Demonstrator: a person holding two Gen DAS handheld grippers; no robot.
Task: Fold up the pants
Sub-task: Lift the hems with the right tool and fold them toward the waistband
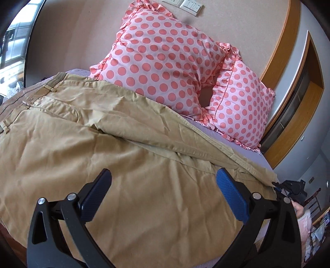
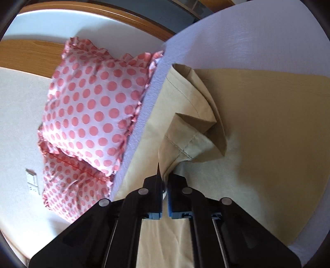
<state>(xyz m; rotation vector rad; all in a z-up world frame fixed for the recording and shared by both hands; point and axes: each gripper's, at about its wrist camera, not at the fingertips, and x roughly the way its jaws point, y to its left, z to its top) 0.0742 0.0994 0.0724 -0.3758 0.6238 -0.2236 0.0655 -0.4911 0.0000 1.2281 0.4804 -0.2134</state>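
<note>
Tan khaki pants (image 1: 99,132) lie spread on a bed, waistband at the far left, legs running toward the right. My left gripper (image 1: 164,179) is open and empty, hovering just above the near leg. My right gripper (image 2: 165,177) is shut on the hem end of a pant leg (image 2: 185,132), which is lifted and folded over above the rest of the pants (image 2: 268,123). The right gripper also shows in the left wrist view (image 1: 277,185), at the far right tip of the pants.
Two pink polka-dot pillows (image 1: 165,59) lean against the beige headboard wall behind the pants. The lilac bed sheet (image 2: 247,37) shows around the pants. A wooden frame (image 1: 297,115) runs along the right side. A wall switch plate (image 1: 189,5) is above the pillows.
</note>
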